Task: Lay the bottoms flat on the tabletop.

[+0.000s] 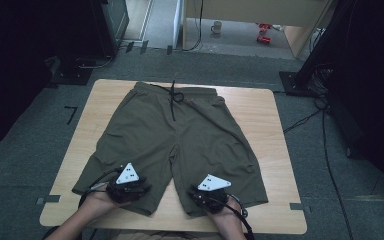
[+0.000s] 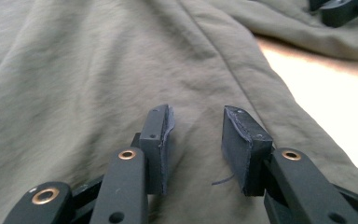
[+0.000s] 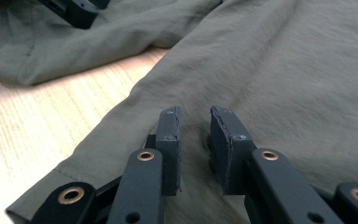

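Sitting right at the near edge of the wooden table, both hands are parking their grippers on the hems of a pair of olive-green shorts. The left gripper is resting low over the left leg, jaws standing apart with a gap between the pads, fabric lying flat under them and nothing pinched. The right gripper is doing the same on the other leg near its inner edge, jaws a bit narrower but still parted, cloth beneath them and not clamped. Between the two legs a strip of bare tabletop is showing. Going further out, the shorts are lying spread flat across the middle of the table, waistband at the far side, with a dark drawstring trailing down from it.
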The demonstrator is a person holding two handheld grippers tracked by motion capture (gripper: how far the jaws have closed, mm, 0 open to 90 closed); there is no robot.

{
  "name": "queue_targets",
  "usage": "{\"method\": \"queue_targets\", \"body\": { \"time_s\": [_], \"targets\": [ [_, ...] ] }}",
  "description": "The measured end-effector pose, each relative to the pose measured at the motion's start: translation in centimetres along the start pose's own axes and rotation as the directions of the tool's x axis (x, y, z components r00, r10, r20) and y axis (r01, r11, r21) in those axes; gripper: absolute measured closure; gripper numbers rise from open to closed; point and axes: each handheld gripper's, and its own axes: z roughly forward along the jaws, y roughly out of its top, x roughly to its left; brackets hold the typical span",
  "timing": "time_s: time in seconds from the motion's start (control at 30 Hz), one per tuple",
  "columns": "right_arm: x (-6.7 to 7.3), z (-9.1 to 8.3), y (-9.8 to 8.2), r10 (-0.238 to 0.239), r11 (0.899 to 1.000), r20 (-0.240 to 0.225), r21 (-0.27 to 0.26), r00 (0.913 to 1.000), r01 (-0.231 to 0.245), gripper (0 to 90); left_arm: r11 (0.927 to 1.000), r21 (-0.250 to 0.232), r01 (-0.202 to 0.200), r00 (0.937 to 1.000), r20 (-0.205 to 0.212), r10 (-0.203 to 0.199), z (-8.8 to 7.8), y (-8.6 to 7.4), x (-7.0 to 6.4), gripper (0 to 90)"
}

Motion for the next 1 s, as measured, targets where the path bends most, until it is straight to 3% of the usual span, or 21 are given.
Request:
{"method": "queue_targets", "body": {
  "time_s": [0.13,0.3,0.37,0.4,0.47,0.57,0.63,0.77,0.83,0.93,1.0],
  "targets": [
    [0.6,0.2,0.1,-0.005,1.0,-0.015,0.002,0.9999,0.005,74.4,0.9999,-0.001,0.013,0.9996,0.025,-0.013,0.1,0.1,-0.6,62.6],
    [1.1,-0.2,-0.4,0.034,0.999,-0.051,0.002,0.9981,-0.034,74.4,0.9997,0.01,0.023,0.9954,0.092,-0.024,0.1,0.0,-1.7,62.3],
    [1.1,-0.3,-0.4,0.065,0.998,-0.085,0.011,0.9943,-0.064,74.3,0.9997,0.022,0.001,0.995,0.1,-0.003,0.1,0.2,-1.9,60.1],
    [0.9,-0.3,-0.3,0.083,0.996,-0.097,0.02,0.9918,-0.082,73.3,0.9996,0.024,0.012,0.9949,0.1,-0.014,0.1,0.4,-1.7,58.9],
    [0.4,-0.4,0.2,0.087,0.996,-0.1,0.021,0.9912,-0.085,73.0,0.9987,-0.037,0.035,0.9967,0.075,-0.032,-0.5,0.8,-0.9,55.8],
    [-0.8,-1.3,1.2,0.06,0.996,-0.044,-0.069,0.9973,-0.062,73.3,0.9923,-0.1,0.074,0.9971,0.023,-0.072,-1.3,1.7,0.8,54.4],
    [-2.2,-1.5,2.3,0.055,0.995,-0.01,-0.086,0.9984,-0.056,73.3,0.9897,-0.107,0.095,0.9951,-0.014,-0.097,-1.4,2.3,2.0,54.7],
    [-5.5,-1.5,4.3,0.061,0.99,0.054,-0.13,0.9967,-0.053,73.5,0.98,-0.139,0.143,0.9875,-0.046,-0.15,-0.8,3.5,3.8,55.0],
    [-6.9,-1.2,5.1,0.063,0.988,0.084,-0.149,0.9945,-0.05,73.3,0.9759,-0.16,0.148,0.9862,-0.049,-0.158,-0.4,4.2,4.1,55.0],
    [-8.7,-0.4,5.7,0.046,0.987,0.152,-0.158,0.9873,-0.022,72.8,0.977,-0.167,0.133,0.9888,-0.046,-0.142,0.7,5.5,3.9,54.8],
    [-10.3,0.3,6.2,0.065,0.989,0.181,-0.142,0.9814,-0.039,73.0,0.9764,-0.172,0.131,0.9892,-0.044,-0.14,1.5,6.3,3.8,54.4]
  ]
}}
